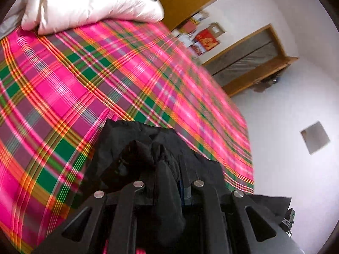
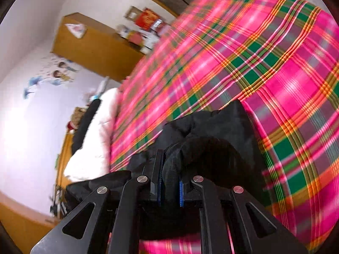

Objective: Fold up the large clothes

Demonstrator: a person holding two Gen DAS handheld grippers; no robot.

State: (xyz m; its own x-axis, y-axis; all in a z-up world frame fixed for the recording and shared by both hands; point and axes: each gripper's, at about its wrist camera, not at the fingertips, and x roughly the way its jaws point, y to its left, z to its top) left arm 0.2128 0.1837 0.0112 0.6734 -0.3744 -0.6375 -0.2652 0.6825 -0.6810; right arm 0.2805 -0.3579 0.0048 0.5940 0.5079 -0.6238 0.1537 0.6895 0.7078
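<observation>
left wrist: bunched black garment

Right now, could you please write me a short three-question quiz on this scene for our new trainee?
1. True or false: both grippers are shut on the black garment.
2. What covers the bed?
A. plain blue blanket
B. pink plaid sheet
C. bare mattress
3. Fill in: the puffy item at the bed's far end is ____ in colour.

Key:
1. True: left gripper and right gripper each pinch black fabric.
2. B
3. White: the white duvet.
</observation>
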